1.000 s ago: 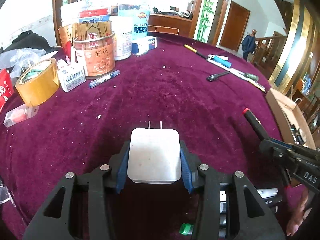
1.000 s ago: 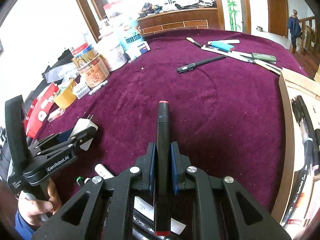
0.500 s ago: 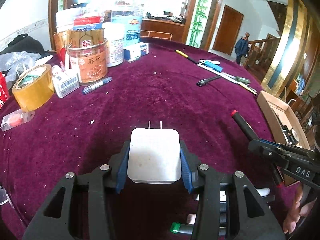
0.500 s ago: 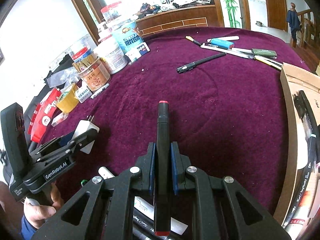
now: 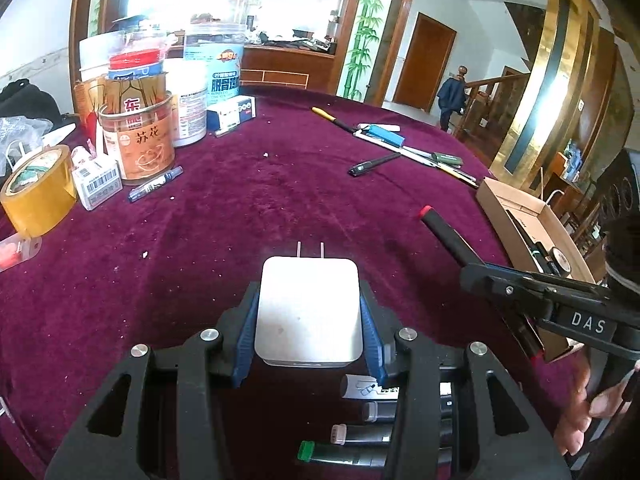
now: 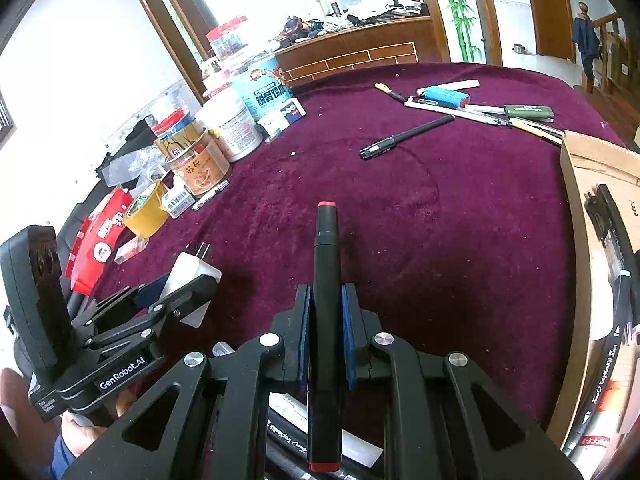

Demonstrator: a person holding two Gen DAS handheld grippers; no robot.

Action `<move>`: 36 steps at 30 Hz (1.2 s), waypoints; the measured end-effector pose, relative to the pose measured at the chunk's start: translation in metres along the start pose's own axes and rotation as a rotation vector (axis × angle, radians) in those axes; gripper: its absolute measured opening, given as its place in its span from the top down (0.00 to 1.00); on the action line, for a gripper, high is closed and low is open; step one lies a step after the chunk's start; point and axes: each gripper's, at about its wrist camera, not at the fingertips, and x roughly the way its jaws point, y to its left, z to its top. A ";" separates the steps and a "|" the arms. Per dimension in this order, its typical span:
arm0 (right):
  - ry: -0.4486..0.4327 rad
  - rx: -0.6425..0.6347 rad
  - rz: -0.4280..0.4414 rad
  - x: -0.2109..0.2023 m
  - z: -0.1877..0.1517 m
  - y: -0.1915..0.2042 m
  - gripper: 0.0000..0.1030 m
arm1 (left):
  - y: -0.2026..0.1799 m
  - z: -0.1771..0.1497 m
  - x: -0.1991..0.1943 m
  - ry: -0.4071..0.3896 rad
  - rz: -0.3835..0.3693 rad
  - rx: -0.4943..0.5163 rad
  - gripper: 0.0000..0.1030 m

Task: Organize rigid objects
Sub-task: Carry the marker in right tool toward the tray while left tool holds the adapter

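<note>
My left gripper (image 5: pixel 309 322) is shut on a white plug adapter (image 5: pixel 309 309) with its two prongs pointing forward, held above the purple tablecloth (image 5: pixel 248 200). My right gripper (image 6: pixel 325 322) is shut on a black marker (image 6: pixel 326 300) with red ends, which points away from me. In the right wrist view the left gripper (image 6: pixel 188 280) and the adapter (image 6: pixel 190 270) show at the left. In the left wrist view the right gripper (image 5: pixel 476 268) and its marker (image 5: pixel 448 236) show at the right. Several markers (image 5: pixel 372 412) lie under the left gripper.
A cardboard box (image 6: pixel 584 216) holding pens stands at the right edge. Loose pens (image 6: pixel 408 136) and a blue tube (image 6: pixel 446 98) lie at the far side. Cans (image 5: pixel 138 144), jars (image 5: pixel 216 68), a tape roll (image 5: pixel 36 192) and small boxes (image 5: pixel 98 184) crowd the left.
The left wrist view has tilted up a little, so the far table objects sit lower in frame. Both grips are unchanged.
</note>
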 end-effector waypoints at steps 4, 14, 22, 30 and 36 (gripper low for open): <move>-0.001 0.003 0.008 0.000 0.000 0.001 0.88 | -0.003 0.000 -0.001 -0.005 -0.008 0.012 0.58; -0.043 0.028 -0.012 -0.011 0.006 -0.006 0.88 | -0.018 -0.004 -0.003 -0.001 -0.043 0.054 0.58; -0.067 0.078 -0.003 -0.021 0.012 -0.016 0.88 | -0.025 -0.003 -0.005 -0.002 -0.081 0.059 0.58; -0.119 0.139 0.011 -0.052 0.005 -0.028 0.88 | -0.036 -0.003 -0.010 -0.003 -0.110 0.080 0.58; -0.149 0.175 0.008 -0.075 -0.002 -0.047 0.88 | -0.050 -0.003 -0.017 0.003 -0.133 0.091 0.58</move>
